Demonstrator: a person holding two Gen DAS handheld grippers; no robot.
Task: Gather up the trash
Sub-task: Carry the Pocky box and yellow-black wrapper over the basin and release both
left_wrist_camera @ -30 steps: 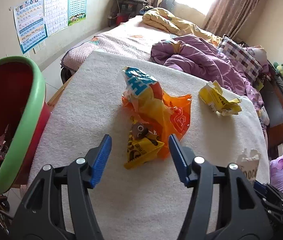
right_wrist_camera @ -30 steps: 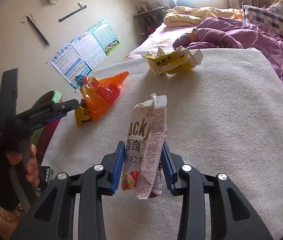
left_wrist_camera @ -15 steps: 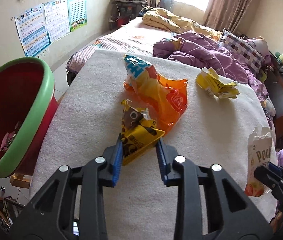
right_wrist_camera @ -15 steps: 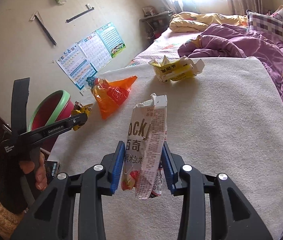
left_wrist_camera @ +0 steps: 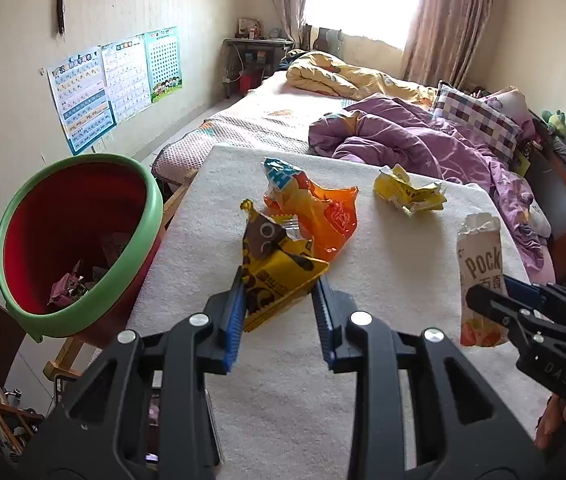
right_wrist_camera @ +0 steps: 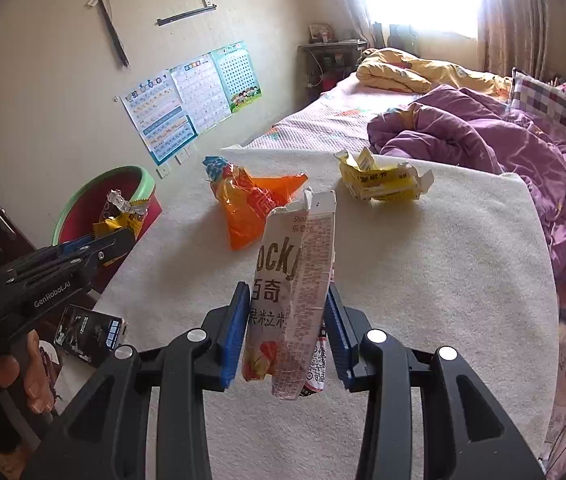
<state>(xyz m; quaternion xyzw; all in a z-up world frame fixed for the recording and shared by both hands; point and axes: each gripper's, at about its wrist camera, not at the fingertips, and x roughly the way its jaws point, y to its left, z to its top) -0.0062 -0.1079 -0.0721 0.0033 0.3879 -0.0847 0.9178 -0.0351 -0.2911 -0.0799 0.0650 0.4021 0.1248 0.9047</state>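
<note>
My left gripper [left_wrist_camera: 279, 300] is shut on a yellow and brown snack wrapper [left_wrist_camera: 275, 264], held just above the white cloth-covered table [left_wrist_camera: 383, 280]. In the right wrist view that wrapper [right_wrist_camera: 123, 216] shows in front of the red bin with a green rim [right_wrist_camera: 123, 184]. My right gripper [right_wrist_camera: 289, 320] is shut on a torn white Pocky box [right_wrist_camera: 295, 280], which stands upright and lifted; the same box [left_wrist_camera: 481, 276] appears at the right of the left wrist view. An orange snack bag [left_wrist_camera: 315, 208] and a crumpled yellow box [left_wrist_camera: 407, 194] lie on the table.
The red bin [left_wrist_camera: 79, 236] stands tilted off the table's left edge with wrappers inside. A bed with a purple quilt [left_wrist_camera: 403, 140] lies beyond the table. A phone [right_wrist_camera: 91, 330] lies low at the left. A hand [right_wrist_camera: 23, 380] holds the left gripper.
My left gripper closed on the yellow and brown wrapper and lifted it off the table, toward the bin side. My right gripper rose a little with the Pocky box.
</note>
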